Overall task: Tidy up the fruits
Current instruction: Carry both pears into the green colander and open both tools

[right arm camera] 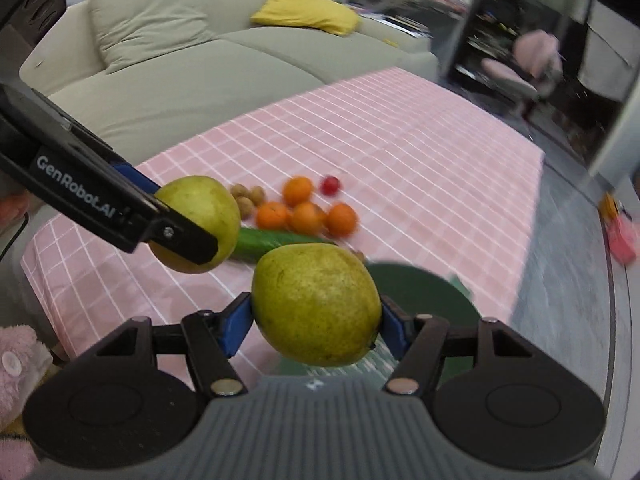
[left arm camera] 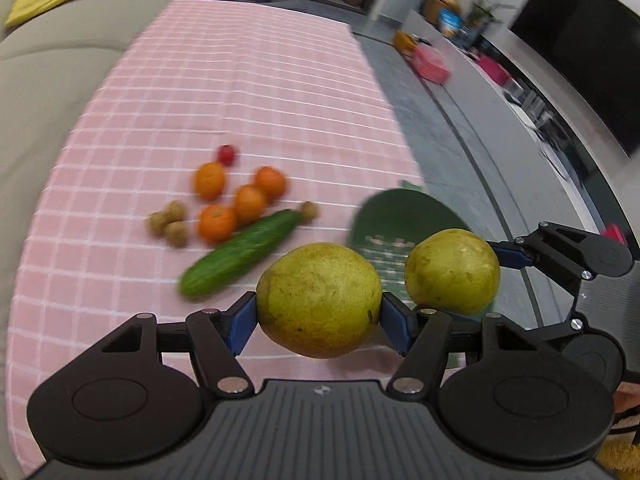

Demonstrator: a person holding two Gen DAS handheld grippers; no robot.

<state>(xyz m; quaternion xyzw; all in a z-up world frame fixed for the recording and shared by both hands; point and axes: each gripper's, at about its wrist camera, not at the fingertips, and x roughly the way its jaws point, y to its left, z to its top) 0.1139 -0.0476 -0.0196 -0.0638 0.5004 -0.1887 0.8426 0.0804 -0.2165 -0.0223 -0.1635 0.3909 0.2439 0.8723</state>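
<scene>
My left gripper is shut on a yellow-green pear, held above the pink checked tablecloth. My right gripper is shut on a second pear. In the left wrist view that second pear hangs just to the right, over a dark green plate. In the right wrist view the left pear shows at the left, and the green plate lies under the right pear. On the cloth lie several oranges, a cucumber, small brown fruits and a red cherry tomato.
A beige sofa with a yellow cushion runs along the far side of the table. The table's right edge drops to a grey floor. Toys and a low white cabinet stand beyond it.
</scene>
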